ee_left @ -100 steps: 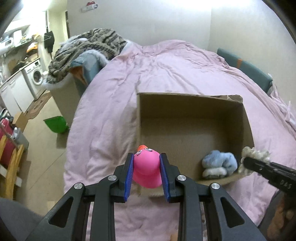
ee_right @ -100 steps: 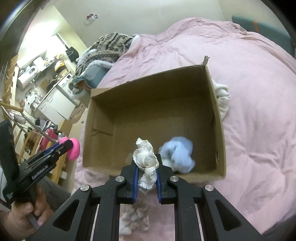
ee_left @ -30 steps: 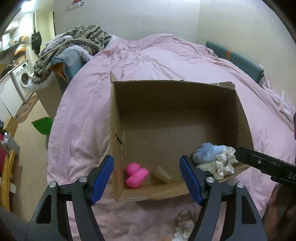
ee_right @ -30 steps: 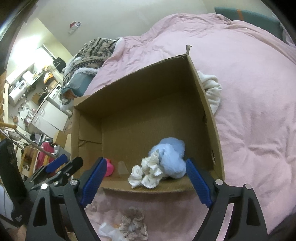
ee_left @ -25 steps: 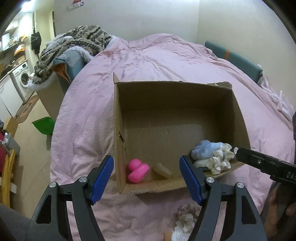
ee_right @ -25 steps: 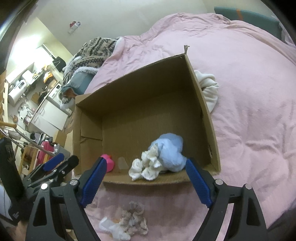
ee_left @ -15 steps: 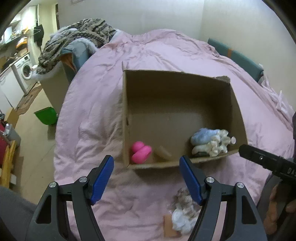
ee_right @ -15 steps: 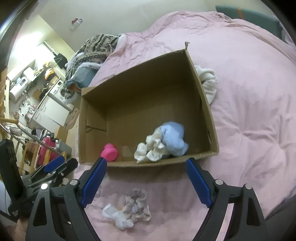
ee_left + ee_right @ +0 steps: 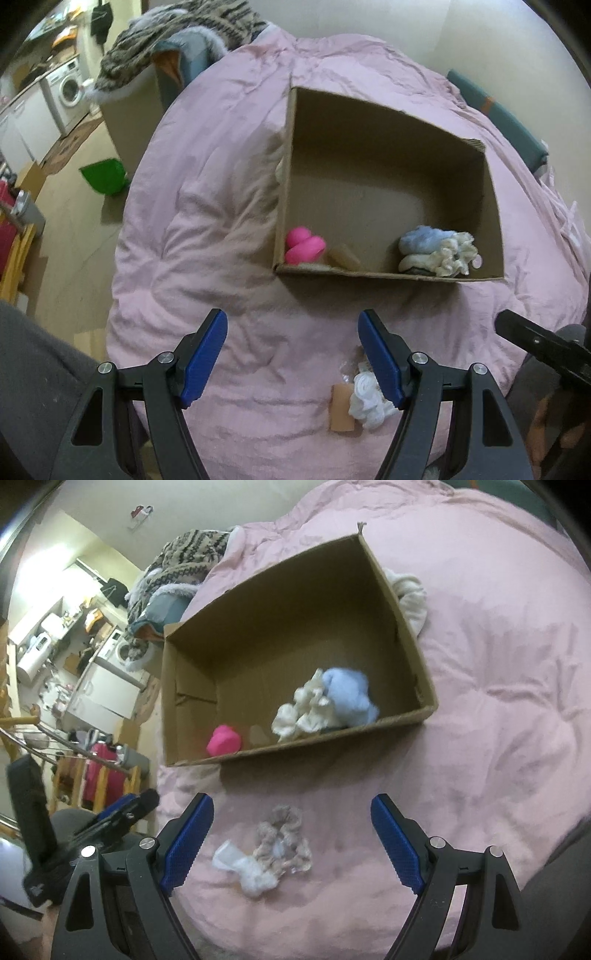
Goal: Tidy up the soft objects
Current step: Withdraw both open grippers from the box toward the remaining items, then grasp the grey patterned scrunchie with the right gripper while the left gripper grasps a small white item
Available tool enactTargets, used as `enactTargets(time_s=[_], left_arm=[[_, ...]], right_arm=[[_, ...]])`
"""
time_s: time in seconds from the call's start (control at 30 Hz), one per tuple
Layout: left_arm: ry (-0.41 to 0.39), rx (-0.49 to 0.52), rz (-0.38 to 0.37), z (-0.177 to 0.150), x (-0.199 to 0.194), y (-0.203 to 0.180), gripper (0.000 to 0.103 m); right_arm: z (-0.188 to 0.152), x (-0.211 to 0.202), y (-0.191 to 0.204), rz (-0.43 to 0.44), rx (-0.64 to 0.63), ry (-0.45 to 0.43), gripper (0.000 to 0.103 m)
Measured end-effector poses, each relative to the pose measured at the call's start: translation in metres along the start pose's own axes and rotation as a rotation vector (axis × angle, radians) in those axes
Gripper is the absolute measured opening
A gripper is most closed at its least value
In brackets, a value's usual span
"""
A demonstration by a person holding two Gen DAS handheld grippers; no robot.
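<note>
open brown cardboard box (image 9: 402, 590) top clear; bare pink bedcover (image 9: 480, 738) w/ beige scrunchie (image 9: 282, 840) btwn box & claws.

My left gripper (image 9: 291, 350) hangs w/ fingers (image 9: 205, 354) spread wide, nothing btwn them, over the pink duvet (image 9: 207, 229). Ahead sits the cardboard box (image 9: 388, 275), open top. Inside, near-left corner: pink toy (image 9: 304, 249), a tan piece (image 9: 343, 256) just beside it. Near-right corner: blue plush (image 9: 421, 240) touching a cream scrunchie (image 9: 456, 254). On the duvet by my right finger: white scrunchie (image 9: 367, 404) & a tan block (image 9: 341, 410). Right gripper (image 9: 535, 339) pokes in at the right edge.
</note>
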State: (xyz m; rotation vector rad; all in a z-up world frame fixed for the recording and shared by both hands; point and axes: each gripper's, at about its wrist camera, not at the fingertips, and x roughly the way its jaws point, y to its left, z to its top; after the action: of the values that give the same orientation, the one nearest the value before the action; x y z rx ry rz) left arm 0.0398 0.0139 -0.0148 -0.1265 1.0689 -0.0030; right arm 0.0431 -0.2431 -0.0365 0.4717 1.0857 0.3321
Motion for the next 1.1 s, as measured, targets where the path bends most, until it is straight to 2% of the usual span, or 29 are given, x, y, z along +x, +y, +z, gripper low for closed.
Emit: enactTargets(time_s=[0.1,0.3,0.4,0.53,0.67,0.73,0.8,0.83,0.9,0.93,1.1], left_arm=[[0.037,-0.017,-0.002,-0.001,0.009,0.002,0.071],[0.057,-0.064,0.027,0.003,0.024,0.005,0.071],[0.085,-0.077,0.021,0.003,0.031,0.005,0.071],[0.117,-0.065,0.002,0.000,0.037,0.001,0.071],[0.125,-0.052,-0.002,-0.001,0.039,-0.002,0.071],[0.128,-0.056,-0.004,-0.001,0.040,-0.001,0.071],[0.135,-0.064,-0.009,-0.001,0.041,-0.001,0.071],[0.138,-0.066,-0.010,-0.001,0.042,-0.001,0.071],[0.140,-0.065,-0.007,0.000,0.044,-0.001,0.071],[0.138,-0.064,-0.009,0.000,0.043,-0.001,0.071],[0.140,-0.063,-0.018,-0.001,0.043,0.000,0.071]], right_arm=[[-0.001,0.008,-0.003,0.054,0.039,0.035,0.092],[-0.004,0.029,-0.011,0.048,0.077,0.107,0.092],[-0.008,0.046,-0.013,0.022,0.078,0.172,0.092],[-0.012,0.072,-0.017,0.083,0.131,0.277,0.092],[-0.016,0.090,-0.015,0.051,0.102,0.332,0.080],[-0.019,0.099,-0.014,0.020,0.085,0.358,0.064],[-0.025,0.105,-0.015,-0.002,0.076,0.399,0.035],[-0.027,0.107,-0.016,-0.009,0.074,0.411,0.031],[-0.028,0.105,-0.013,-0.013,0.049,0.404,0.014],[-0.028,0.102,-0.009,-0.018,0.030,0.391,0.009],[-0.024,0.087,-0.003,0.010,0.000,0.313,0.007]])
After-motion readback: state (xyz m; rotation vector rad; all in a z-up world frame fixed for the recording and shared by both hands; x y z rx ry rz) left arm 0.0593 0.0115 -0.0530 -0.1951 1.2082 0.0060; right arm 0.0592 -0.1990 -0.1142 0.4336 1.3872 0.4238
